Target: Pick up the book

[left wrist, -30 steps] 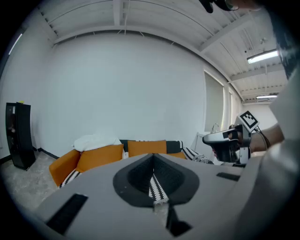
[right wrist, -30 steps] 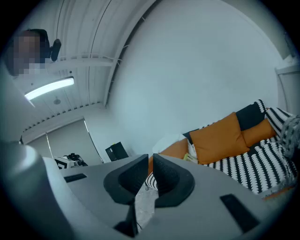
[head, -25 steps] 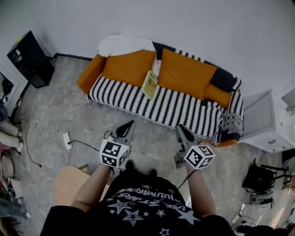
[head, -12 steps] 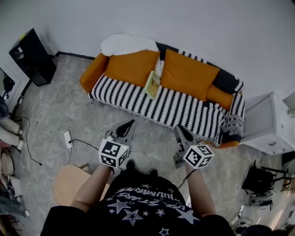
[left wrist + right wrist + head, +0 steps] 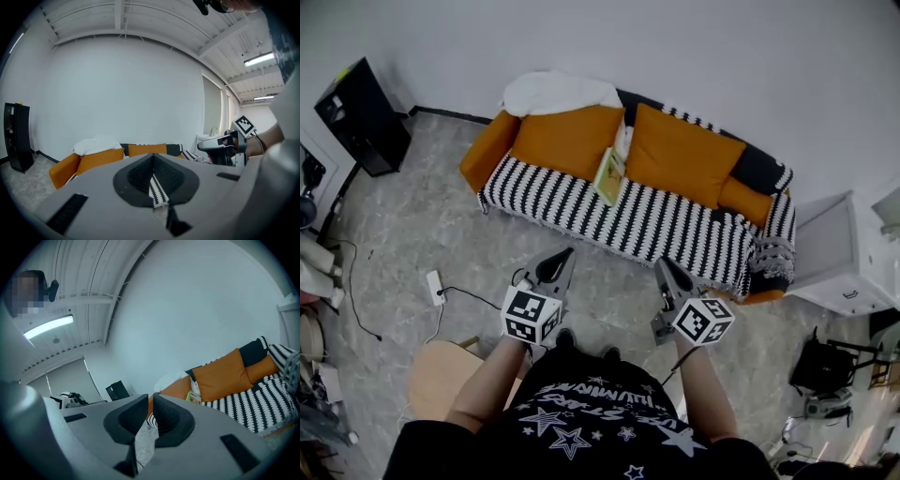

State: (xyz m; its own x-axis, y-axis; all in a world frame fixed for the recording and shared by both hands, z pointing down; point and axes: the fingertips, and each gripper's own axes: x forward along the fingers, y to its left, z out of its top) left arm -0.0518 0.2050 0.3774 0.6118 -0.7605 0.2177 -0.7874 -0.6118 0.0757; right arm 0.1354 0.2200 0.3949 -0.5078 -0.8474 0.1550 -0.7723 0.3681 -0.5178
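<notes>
The book (image 5: 608, 175), yellow-green, leans between two orange cushions on the striped sofa (image 5: 647, 223); it also shows small in the right gripper view (image 5: 191, 397). Both grippers hang in front of the person over the floor, well short of the sofa and pointing toward it. My left gripper (image 5: 565, 255) is shut with nothing in it; its jaws (image 5: 153, 159) hide the book in the left gripper view. My right gripper (image 5: 664, 263) is shut and empty too (image 5: 151, 401), and it shows at the right of the left gripper view (image 5: 220, 145).
A white blanket (image 5: 558, 91) lies on the sofa's left back. A black cabinet (image 5: 361, 117) stands far left, a white cabinet (image 5: 839, 248) right of the sofa. A power strip (image 5: 436, 281) with cable lies on the floor, near a wooden stool (image 5: 441, 375).
</notes>
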